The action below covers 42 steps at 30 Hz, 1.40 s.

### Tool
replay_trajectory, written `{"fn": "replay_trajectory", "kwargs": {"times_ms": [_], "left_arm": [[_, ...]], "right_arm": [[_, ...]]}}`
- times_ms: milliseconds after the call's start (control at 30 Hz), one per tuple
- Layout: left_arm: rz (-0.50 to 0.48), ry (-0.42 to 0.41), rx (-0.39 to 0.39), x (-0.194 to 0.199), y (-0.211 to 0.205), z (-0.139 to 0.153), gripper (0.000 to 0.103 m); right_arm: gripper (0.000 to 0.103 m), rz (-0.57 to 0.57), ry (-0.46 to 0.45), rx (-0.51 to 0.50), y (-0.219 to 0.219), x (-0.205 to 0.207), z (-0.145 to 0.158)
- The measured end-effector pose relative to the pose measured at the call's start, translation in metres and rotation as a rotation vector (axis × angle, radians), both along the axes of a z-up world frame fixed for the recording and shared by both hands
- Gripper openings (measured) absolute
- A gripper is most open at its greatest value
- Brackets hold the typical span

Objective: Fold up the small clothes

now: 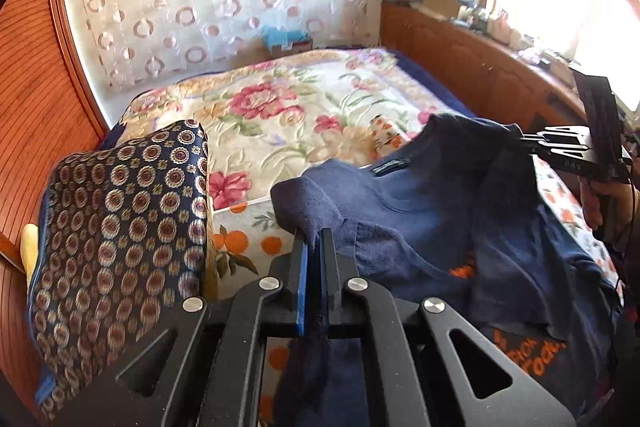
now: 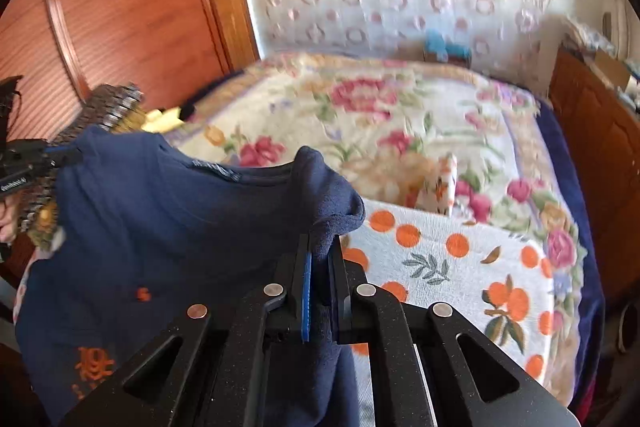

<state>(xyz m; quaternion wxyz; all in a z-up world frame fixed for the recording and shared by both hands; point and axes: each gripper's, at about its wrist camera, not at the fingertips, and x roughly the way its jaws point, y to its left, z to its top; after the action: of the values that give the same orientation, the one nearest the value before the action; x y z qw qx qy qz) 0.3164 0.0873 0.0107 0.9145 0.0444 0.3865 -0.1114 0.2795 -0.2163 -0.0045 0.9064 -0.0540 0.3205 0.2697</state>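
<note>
My left gripper (image 1: 315, 241) is clenched on one shoulder of the navy T-shirt (image 1: 432, 195), my right gripper (image 2: 322, 247) on the other. It hangs between them above the orange-print sheet (image 2: 452, 267). Uneven pulling could slip the thin fabric free.

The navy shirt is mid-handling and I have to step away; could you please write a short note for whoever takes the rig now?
Left gripper: shut on one shoulder of the navy shirt.
Right gripper: shut on the other shoulder.
Shirt: lifted by its top edge, collar between the grippers, its lower part draping onto the orange-print cloth on the bed.
Done: shirt picked up and spread.
Left: lay it flat, fold it.
</note>
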Motion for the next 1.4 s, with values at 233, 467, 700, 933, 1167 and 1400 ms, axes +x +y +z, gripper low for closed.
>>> {"fn": "replay_trajectory", "kwargs": {"times_ms": [233,467,700,933,1167,1400], "left_arm": [[-0.045,-0.075,-0.062,-0.083,0.005,0.011,0.006],[-0.058,-0.096,-0.105,-0.173,0.006,-0.006,0.006],[-0.048,-0.098,-0.178,-0.256,0.001,-0.023,0.006],[-0.087,-0.036,-0.13,-0.291,-0.011,-0.031,0.006],[-0.051,-0.063,-0.127,-0.325,0.0,-0.013,0.006],[0.016,-0.069,-0.106,-0.341,0.01,-0.013,0.006]], "right_arm": [[0.006,0.028,-0.088,0.02,-0.022,-0.09,0.019],[0.006,0.03,-0.114,0.051,-0.054,-0.202,-0.001],[0.006,0.036,-0.079,0.062,-0.071,-0.306,-0.021],[0.006,0.016,0.059,0.113,-0.079,-0.369,-0.045],[0.006,0.041,0.009,0.054,-0.077,-0.416,-0.03],[0.006,0.088,-0.042,-0.002,-0.064,-0.433,-0.014]]}}
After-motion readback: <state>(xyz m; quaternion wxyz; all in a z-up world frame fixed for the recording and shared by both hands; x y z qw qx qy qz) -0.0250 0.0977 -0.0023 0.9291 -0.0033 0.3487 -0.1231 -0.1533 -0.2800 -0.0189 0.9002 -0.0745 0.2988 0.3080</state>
